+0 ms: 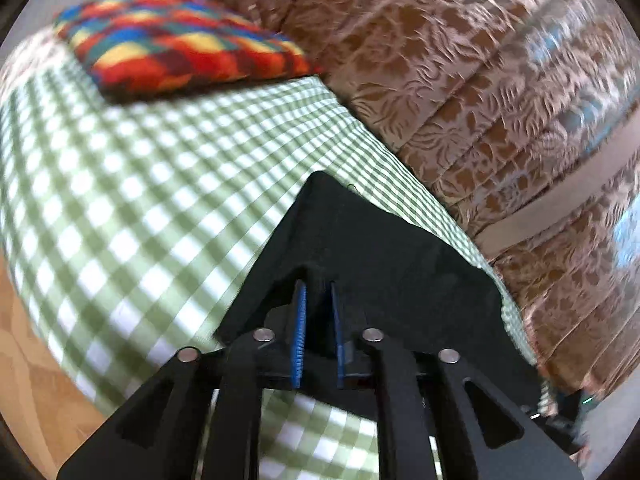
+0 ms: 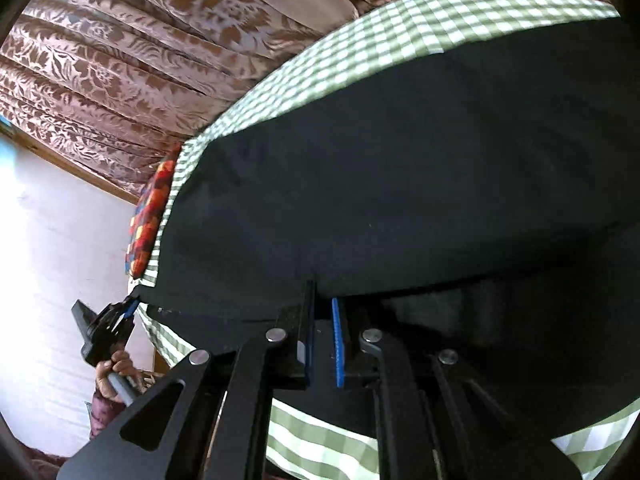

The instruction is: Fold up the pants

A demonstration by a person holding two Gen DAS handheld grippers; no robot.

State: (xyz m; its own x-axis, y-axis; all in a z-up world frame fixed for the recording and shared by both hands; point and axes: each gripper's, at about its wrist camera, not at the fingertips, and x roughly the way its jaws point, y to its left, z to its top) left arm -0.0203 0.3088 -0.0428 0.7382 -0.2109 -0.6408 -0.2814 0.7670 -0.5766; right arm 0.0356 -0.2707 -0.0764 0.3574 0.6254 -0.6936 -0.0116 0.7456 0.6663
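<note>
A: What fills the scene, biggest first?

B: A green-and-white checked cloth [image 1: 132,184] covers the surface. A brown floral curtain [image 1: 460,64] hangs behind it, from 12 to 3 o'clock in the left wrist view.

A: And the pants?

B: The black pants [image 2: 400,160] lie spread over the checked cloth, taking up most of the right wrist view from 9 round to 4 o'clock. In the left wrist view one corner of them rises as a dark wedge at about 5 o'clock.

A: Anything else on the cloth?

B: A multicoloured patchwork cushion [image 1: 180,40] at 11 o'clock in the left view, well apart from the pants.

A: The grippers?

B: The left gripper [image 1: 319,304] has its blue-padded jaws clamped on the pants' edge, cloth pinched between them. The right gripper [image 2: 323,312] has the near hem of the pants between its jaws, closed on the fabric. The left gripper also shows at 8 o'clock in the right view, gripping the pants' far corner.
</note>
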